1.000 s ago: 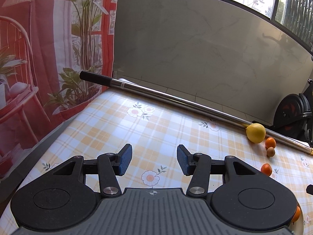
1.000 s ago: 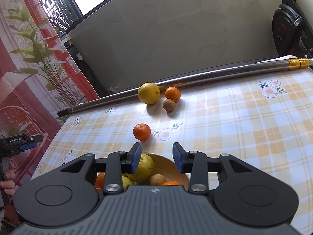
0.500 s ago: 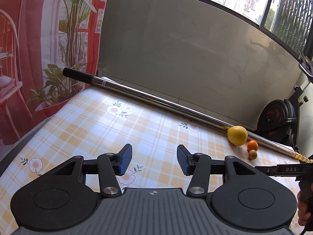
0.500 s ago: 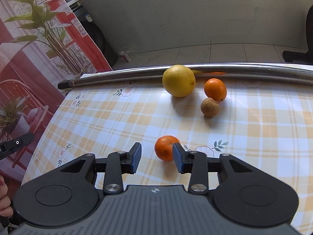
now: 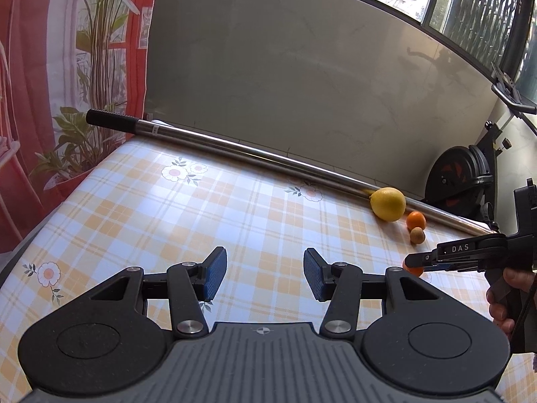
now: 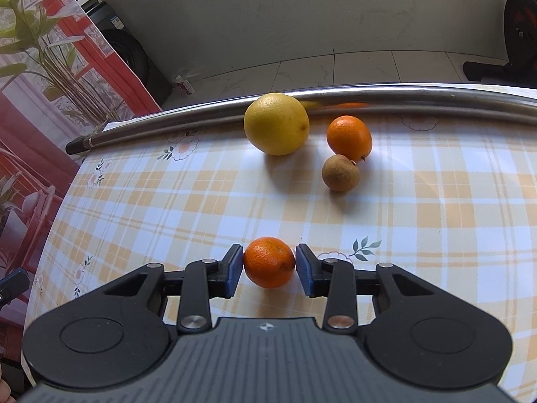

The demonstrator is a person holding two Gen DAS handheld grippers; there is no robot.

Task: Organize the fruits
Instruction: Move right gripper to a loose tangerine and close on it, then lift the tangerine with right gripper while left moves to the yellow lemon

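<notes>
A small orange [image 6: 268,262] lies on the checked tablecloth [image 6: 436,218] between the blue pads of my right gripper [image 6: 269,267]. The pads stand right at its two sides, and the jaws are no narrower than before. Farther back, a lemon [image 6: 276,124], a second orange [image 6: 349,137] and a small brown fruit [image 6: 340,173] sit by a metal pole [image 6: 402,92]. My left gripper [image 5: 265,273] is open and empty above the cloth. The left wrist view shows the right gripper [image 5: 414,262] from the side, low over that orange [image 5: 416,271], with the lemon [image 5: 387,204] behind.
The metal pole [image 5: 235,147] runs along the table's far edge. An exercise bike [image 5: 459,174] stands beyond it on the right. A person's hand [image 5: 503,299] holds the right gripper's handle. The table's left edge drops off beside a red printed curtain [image 5: 33,100].
My right gripper moved forward from above a fruit bowl and came down around the near orange. The bowl has left its view. The left view swung slightly, and the right gripper entered it.
</notes>
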